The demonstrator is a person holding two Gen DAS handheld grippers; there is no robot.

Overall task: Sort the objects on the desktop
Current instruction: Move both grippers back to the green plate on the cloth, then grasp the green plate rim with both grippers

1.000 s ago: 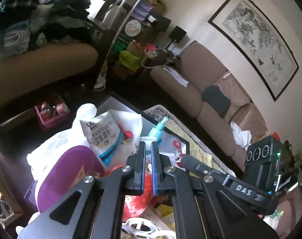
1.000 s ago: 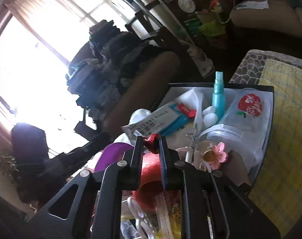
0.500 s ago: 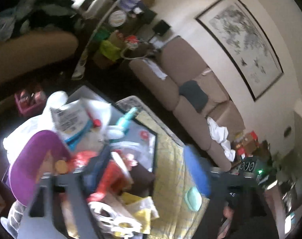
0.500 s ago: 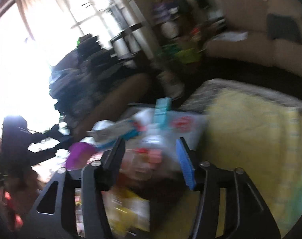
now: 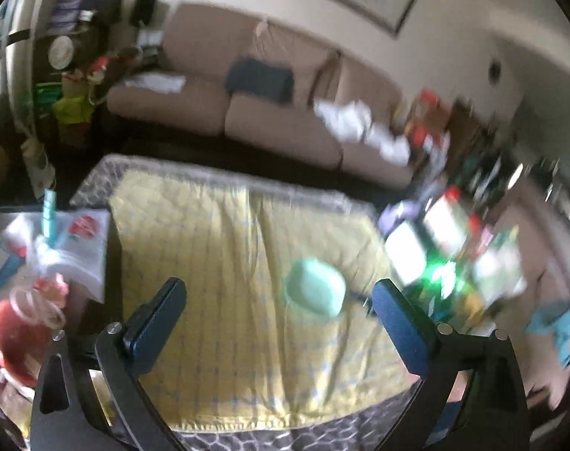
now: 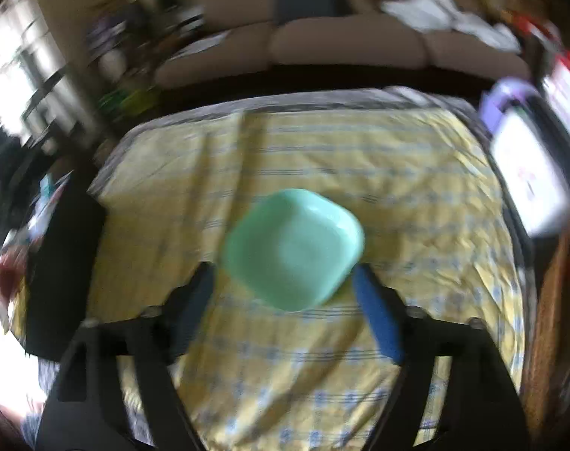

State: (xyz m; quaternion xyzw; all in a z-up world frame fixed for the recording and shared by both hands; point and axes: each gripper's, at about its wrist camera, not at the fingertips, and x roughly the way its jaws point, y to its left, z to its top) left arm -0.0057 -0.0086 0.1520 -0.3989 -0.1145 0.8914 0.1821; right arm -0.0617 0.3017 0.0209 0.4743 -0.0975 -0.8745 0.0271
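A mint-green square dish (image 6: 294,248) sits on a yellow checked cloth (image 6: 360,173) and looks empty; it also shows in the left wrist view (image 5: 315,291). My right gripper (image 6: 283,282) is open and empty, its fingertips just short of the dish on either side. My left gripper (image 5: 279,297) is open wide and empty above the cloth (image 5: 209,244), the dish between and beyond its fingertips. A black tray (image 5: 110,263) of clutter lies at the left, with a teal spray bottle (image 5: 49,214), plastic bags and a red bag (image 5: 6,342).
A brown sofa (image 5: 277,124) stands beyond the table, with a dark cushion and white cloth on it. Blurred boxes and a white-screened device (image 6: 529,173) crowd the right edge. Shelves with clutter stand at the far left (image 5: 70,56).
Both grippers have opened and swung right from the cluttered tray to over the yellow cloth. The right gripper no longer holds the small red item it pinched.
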